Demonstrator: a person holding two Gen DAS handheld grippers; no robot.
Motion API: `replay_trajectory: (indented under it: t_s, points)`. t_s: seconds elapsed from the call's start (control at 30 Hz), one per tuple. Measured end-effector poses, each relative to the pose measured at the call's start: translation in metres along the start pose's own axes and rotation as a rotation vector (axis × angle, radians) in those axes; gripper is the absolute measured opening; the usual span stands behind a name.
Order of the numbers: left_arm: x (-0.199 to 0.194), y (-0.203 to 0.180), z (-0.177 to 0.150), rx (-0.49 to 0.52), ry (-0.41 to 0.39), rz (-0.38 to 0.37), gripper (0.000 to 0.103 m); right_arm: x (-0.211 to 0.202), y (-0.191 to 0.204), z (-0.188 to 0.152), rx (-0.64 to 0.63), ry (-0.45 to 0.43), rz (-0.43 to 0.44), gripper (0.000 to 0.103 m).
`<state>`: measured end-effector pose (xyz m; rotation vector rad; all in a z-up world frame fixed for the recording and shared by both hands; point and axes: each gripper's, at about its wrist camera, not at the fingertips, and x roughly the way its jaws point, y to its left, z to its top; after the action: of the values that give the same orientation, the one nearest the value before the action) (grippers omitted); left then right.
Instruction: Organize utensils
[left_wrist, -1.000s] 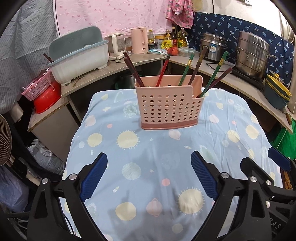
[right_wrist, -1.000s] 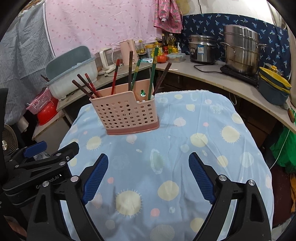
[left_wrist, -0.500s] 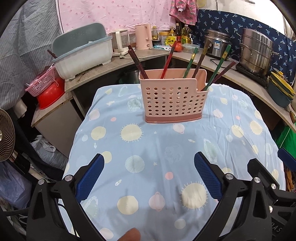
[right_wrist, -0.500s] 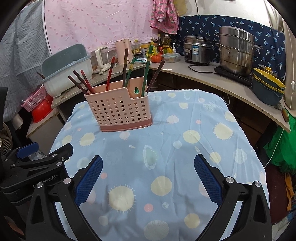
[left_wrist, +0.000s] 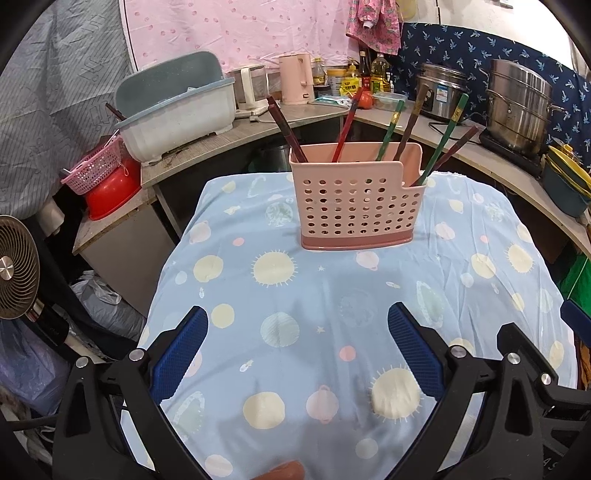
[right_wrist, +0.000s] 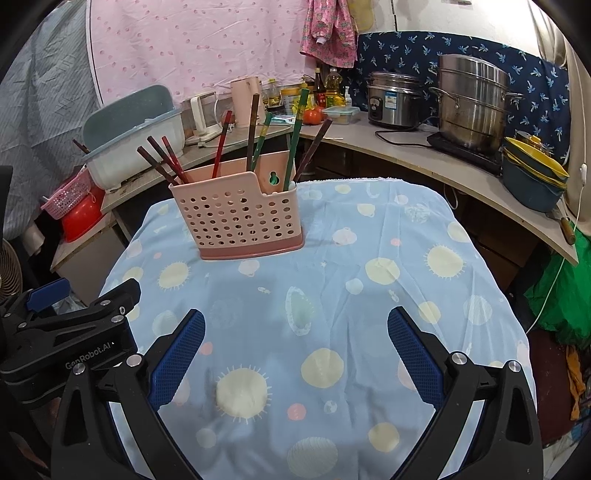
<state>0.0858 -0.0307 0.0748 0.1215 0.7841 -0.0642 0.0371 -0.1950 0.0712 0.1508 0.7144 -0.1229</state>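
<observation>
A pink perforated utensil holder (left_wrist: 356, 206) stands upright on the far half of the blue patterned tablecloth (left_wrist: 332, 314); it also shows in the right wrist view (right_wrist: 240, 225). Several chopsticks (left_wrist: 388, 129), red, green and dark brown, stand in it, leaning outward; they also show in the right wrist view (right_wrist: 255, 133). My left gripper (left_wrist: 297, 347) is open and empty, hovering over the near part of the cloth. My right gripper (right_wrist: 295, 350) is open and empty too, beside it. The left gripper's body (right_wrist: 66, 332) shows at the left of the right wrist view.
A curved counter (right_wrist: 424, 140) behind the table carries steel pots (right_wrist: 472, 99), a rice cooker (right_wrist: 395, 99), bottles, kettles and a grey dish bin (left_wrist: 177, 110). A red basin and pink basket (left_wrist: 99, 181) sit at the left. A fan (left_wrist: 14, 266) stands by the left edge.
Both grippers have drawn back from the holder and risen a little; the holder looks smaller and farther. Both stay open and empty.
</observation>
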Motion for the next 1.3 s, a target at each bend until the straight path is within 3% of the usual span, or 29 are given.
replay_trajectory:
  t_s: [1.3]
  points:
    - [0.0035,0.0001,-0.0039,0.003,0.014,0.017,0.093,0.0042,0.0021,-0.0044,0.001,0.015,-0.006,0.096]
